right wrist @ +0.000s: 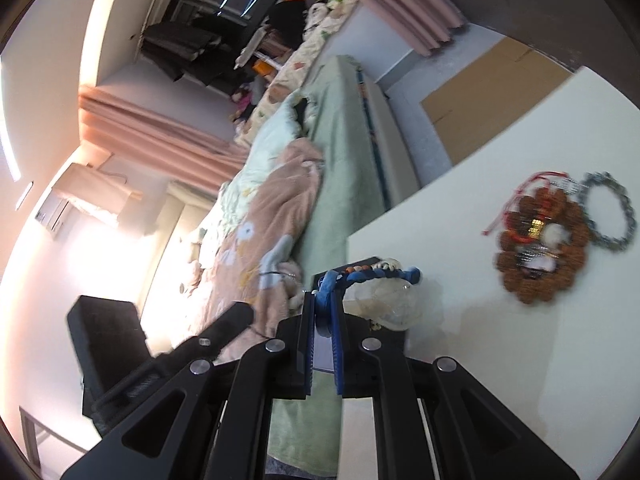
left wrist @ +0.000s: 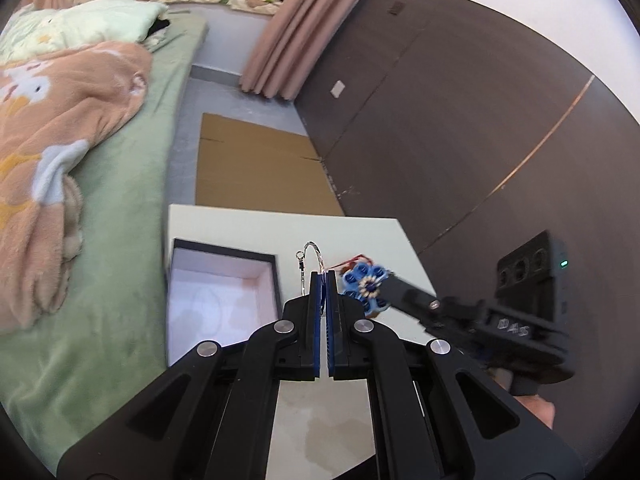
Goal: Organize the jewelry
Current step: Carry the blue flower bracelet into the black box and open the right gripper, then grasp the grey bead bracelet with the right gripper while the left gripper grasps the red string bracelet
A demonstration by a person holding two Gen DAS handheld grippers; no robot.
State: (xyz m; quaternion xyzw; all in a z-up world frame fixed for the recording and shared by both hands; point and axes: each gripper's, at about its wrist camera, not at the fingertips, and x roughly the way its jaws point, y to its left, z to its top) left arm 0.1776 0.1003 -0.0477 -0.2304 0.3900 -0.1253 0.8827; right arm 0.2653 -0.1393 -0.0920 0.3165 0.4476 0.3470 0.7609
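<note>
My left gripper (left wrist: pixel 324 276) is shut on a thin silver bracelet (left wrist: pixel 310 258) whose loop and clasp stick up above the fingertips, over the white table (left wrist: pixel 240 224). An open black box with a white lining (left wrist: pixel 222 300) lies just left of it. My right gripper (right wrist: pixel 325 296) is shut on a blue beaded bracelet (right wrist: pixel 384 274); in the left wrist view the blue bracelet (left wrist: pixel 366 286) hangs right beside the left fingertips. A brown bead bracelet (right wrist: pixel 540 240) and a grey chain bracelet (right wrist: pixel 610 210) lie on the table to the right.
A bed with a green sheet (left wrist: pixel 120 240) and a peach blanket (left wrist: pixel 60 140) runs along the table's left side. Flat cardboard (left wrist: pixel 256 172) lies on the floor beyond the table. A dark wall panel (left wrist: pixel 460 120) stands to the right.
</note>
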